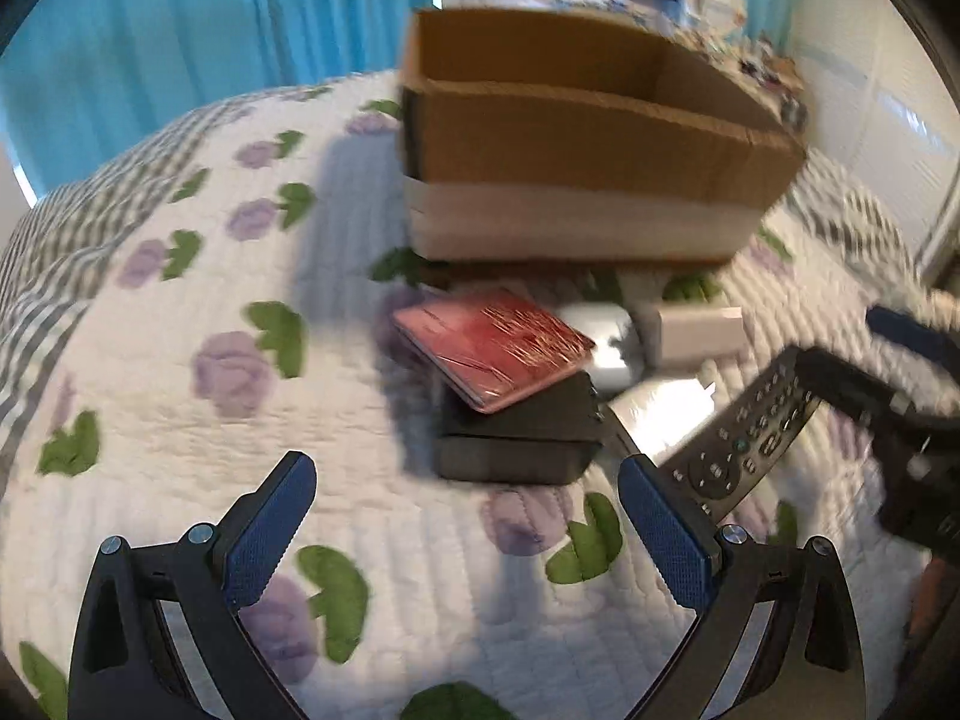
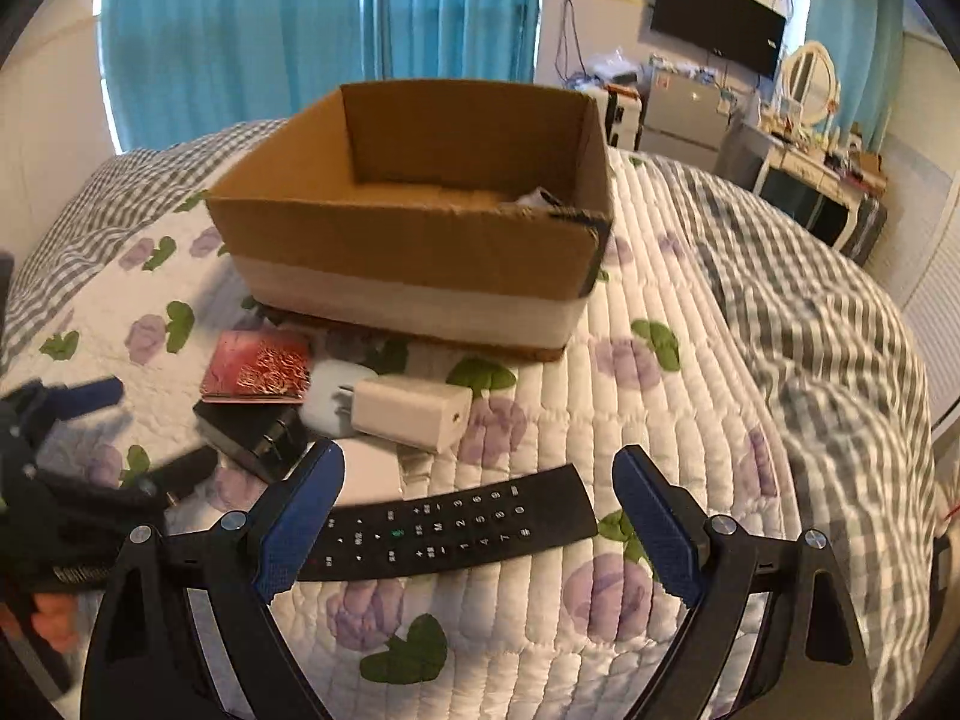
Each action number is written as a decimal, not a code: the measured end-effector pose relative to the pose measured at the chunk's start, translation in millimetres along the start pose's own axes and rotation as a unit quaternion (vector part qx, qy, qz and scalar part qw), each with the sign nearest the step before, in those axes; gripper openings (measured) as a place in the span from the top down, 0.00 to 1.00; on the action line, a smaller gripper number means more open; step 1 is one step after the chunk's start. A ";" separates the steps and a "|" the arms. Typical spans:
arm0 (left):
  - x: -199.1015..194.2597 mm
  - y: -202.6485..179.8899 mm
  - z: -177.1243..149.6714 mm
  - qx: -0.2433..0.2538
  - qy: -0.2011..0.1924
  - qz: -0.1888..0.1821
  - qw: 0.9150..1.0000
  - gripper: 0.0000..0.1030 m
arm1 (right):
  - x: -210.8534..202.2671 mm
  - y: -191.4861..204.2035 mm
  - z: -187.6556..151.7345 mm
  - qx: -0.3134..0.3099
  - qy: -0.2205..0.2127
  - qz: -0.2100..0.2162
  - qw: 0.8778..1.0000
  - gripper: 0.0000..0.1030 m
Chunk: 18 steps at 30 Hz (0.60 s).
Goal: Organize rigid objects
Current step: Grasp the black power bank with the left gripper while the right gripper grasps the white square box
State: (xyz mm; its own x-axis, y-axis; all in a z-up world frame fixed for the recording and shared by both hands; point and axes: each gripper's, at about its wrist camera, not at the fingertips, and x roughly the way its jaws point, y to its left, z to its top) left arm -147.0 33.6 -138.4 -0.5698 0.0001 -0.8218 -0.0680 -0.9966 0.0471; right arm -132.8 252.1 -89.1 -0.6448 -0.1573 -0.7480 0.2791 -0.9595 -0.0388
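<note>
An open cardboard box (image 1: pixel 600 138) (image 2: pixel 414 234) stands on the quilted bed, with a small object in its far right corner (image 2: pixel 540 198). In front of it lie a red patterned box (image 1: pixel 492 348) (image 2: pixel 258 369) resting on a black box (image 1: pixel 516 438) (image 2: pixel 246 432), a white charger (image 2: pixel 411 411) (image 1: pixel 699 333), a grey-white rounded case (image 1: pixel 606 339) (image 2: pixel 327 399) and a black remote (image 2: pixel 450 531) (image 1: pixel 744 444). My left gripper (image 1: pixel 468 531) is open and empty, short of the black box. My right gripper (image 2: pixel 480 525) is open, with the remote lying between its fingers.
The floral quilt (image 2: pixel 600 600) covers the bed, with a grey checked blanket (image 2: pixel 828 324) on the right. Blue curtains (image 2: pixel 324 18) hang behind. A TV (image 2: pixel 714 18), a dresser with a mirror (image 2: pixel 810 84) and clutter stand at the back right. A flat white item (image 2: pixel 369 474) lies by the remote.
</note>
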 end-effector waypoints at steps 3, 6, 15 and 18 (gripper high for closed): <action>10.2 -9.0 2.3 0.012 0.001 0.004 1.000 0.01 | 5.9 -4.9 -0.6 0.013 0.010 0.003 1.000 0.11; 20.3 -15.3 5.0 0.011 -0.005 0.003 1.000 0.01 | 8.1 -7.2 -1.4 0.018 0.016 0.004 1.000 0.11; 44.3 -15.3 5.5 0.008 0.025 -0.020 0.999 0.33 | 15.1 -2.5 -3.8 0.005 0.027 -0.008 1.000 0.11; 40.9 -14.2 5.7 0.006 0.016 -0.024 1.000 0.34 | 18.3 0.8 -4.9 -0.001 0.030 -0.009 1.000 0.11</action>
State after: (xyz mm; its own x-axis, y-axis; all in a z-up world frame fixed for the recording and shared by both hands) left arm -174.1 48.2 -169.5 -0.5393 0.0449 -0.8409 -0.1048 -0.9944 0.0141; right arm -140.9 249.6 -106.1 -0.6065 -0.1256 -0.7851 0.2688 -0.9617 -0.0538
